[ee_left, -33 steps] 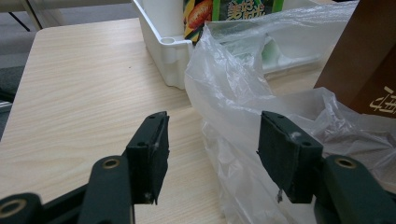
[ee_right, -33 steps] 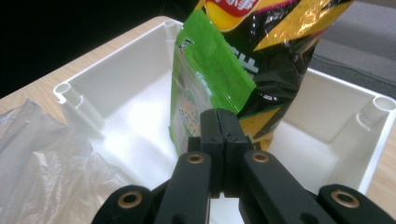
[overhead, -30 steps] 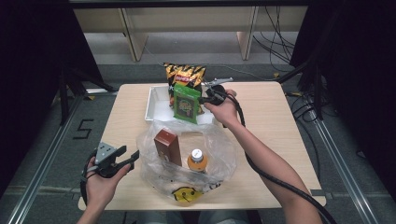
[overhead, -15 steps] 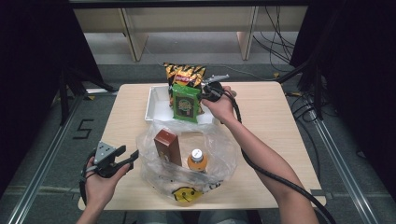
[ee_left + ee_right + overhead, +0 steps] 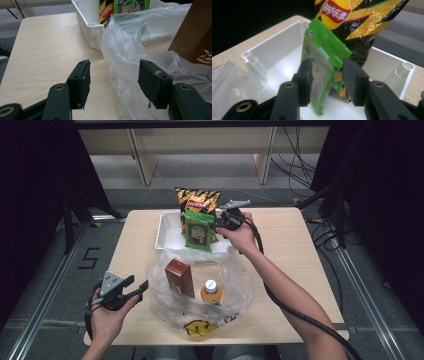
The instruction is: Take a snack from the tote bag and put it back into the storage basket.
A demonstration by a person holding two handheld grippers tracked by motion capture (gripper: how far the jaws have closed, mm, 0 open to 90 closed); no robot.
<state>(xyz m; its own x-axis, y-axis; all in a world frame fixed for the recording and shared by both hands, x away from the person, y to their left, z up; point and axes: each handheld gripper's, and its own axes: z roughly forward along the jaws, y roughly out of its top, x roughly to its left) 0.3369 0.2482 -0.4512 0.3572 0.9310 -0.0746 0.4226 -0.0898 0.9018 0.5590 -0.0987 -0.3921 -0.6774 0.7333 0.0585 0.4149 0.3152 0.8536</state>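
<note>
Green snack packet [image 5: 322, 70] standing upright in the white tray [image 5: 167, 237] at the far side of the table [image 5: 310, 255], and the right claw [image 5: 218, 223] has just been opening around it. A second ago those jaws were clamped shut on the packet; now they stand roughly half apart, the packet's edge between them in the right gripper view but the pads no longer pressing on it. It leans against the black-and-yellow crisp bag [image 5: 197, 200] behind it, both inside the tray. That reads as a release: the packet looks delivered, and the unpacking moves on.

Near side now. The clear plastic bag [image 5: 200, 290] lies open on the table with a brown carton [image 5: 180, 277] and an orange-drink bottle [image 5: 211, 291] upright inside it. Those look like the next candidates.

Left claw [image 5: 137, 287] sits at the bag's near-left edge, jaws apart with a fair gap, gripping nothing. In the left gripper view a fold of the plastic lies between the pads [image 5: 80, 82] without being pinched. It seems poised to steady the bag while the right hand comes back for the carton or bottle.
</note>
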